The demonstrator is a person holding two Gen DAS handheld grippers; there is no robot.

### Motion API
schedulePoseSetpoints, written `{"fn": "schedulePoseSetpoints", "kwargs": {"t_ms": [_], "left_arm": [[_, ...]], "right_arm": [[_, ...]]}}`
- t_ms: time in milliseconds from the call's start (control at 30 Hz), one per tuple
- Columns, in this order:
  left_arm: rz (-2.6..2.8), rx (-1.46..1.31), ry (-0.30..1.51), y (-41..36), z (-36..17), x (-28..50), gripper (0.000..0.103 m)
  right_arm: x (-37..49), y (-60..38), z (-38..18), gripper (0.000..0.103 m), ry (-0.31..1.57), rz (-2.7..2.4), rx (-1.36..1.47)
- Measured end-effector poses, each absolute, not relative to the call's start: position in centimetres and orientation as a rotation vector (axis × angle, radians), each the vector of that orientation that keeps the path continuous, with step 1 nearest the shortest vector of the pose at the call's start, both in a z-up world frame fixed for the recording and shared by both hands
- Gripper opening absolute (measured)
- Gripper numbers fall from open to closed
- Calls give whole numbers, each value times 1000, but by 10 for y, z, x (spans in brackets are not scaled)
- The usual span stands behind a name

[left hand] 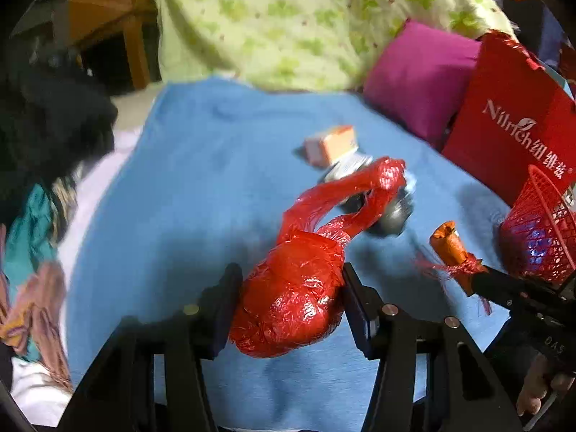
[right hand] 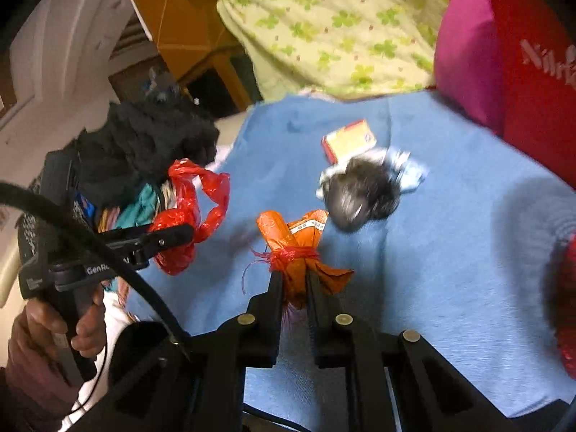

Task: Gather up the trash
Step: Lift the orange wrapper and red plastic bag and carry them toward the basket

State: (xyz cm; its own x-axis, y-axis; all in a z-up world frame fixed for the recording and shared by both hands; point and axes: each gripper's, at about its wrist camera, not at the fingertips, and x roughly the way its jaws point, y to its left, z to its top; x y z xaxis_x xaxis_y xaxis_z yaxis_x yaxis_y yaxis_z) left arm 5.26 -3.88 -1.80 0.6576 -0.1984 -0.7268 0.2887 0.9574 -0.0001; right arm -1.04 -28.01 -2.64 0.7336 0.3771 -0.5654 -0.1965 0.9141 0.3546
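Note:
My left gripper [left hand: 289,280] is shut on a knotted red plastic bag [left hand: 295,298] and holds it over the blue cloth [left hand: 187,187]; it also shows in the right wrist view [right hand: 183,216]. My right gripper [right hand: 293,280] is shut on an orange wrapper bundle [right hand: 295,241] tied with red string, also seen in the left wrist view [left hand: 453,248]. On the cloth lie a small orange and white box [left hand: 329,144] [right hand: 349,138] and a crumpled silver and dark wrapper [right hand: 363,189] [left hand: 392,212].
A red mesh basket [left hand: 540,230] stands at the right on the cloth. A red paper bag [left hand: 511,118] and a magenta pillow [left hand: 417,75] stand behind it. A green floral quilt [left hand: 288,18] lies at the back. Dark clothes [left hand: 46,115] are piled at the left.

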Motion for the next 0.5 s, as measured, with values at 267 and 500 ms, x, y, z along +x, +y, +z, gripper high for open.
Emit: {"fn": "schedulePoseSetpoints", "kwargs": {"t_ms": [267, 500], "left_arm": [[-230, 202, 676, -74, 28, 18, 57], [-229, 247, 612, -95, 49, -4, 57]], "right_arm": [[-58, -310, 27, 13, 545, 257, 278], [-90, -325, 59, 13, 459, 210, 259]]}}
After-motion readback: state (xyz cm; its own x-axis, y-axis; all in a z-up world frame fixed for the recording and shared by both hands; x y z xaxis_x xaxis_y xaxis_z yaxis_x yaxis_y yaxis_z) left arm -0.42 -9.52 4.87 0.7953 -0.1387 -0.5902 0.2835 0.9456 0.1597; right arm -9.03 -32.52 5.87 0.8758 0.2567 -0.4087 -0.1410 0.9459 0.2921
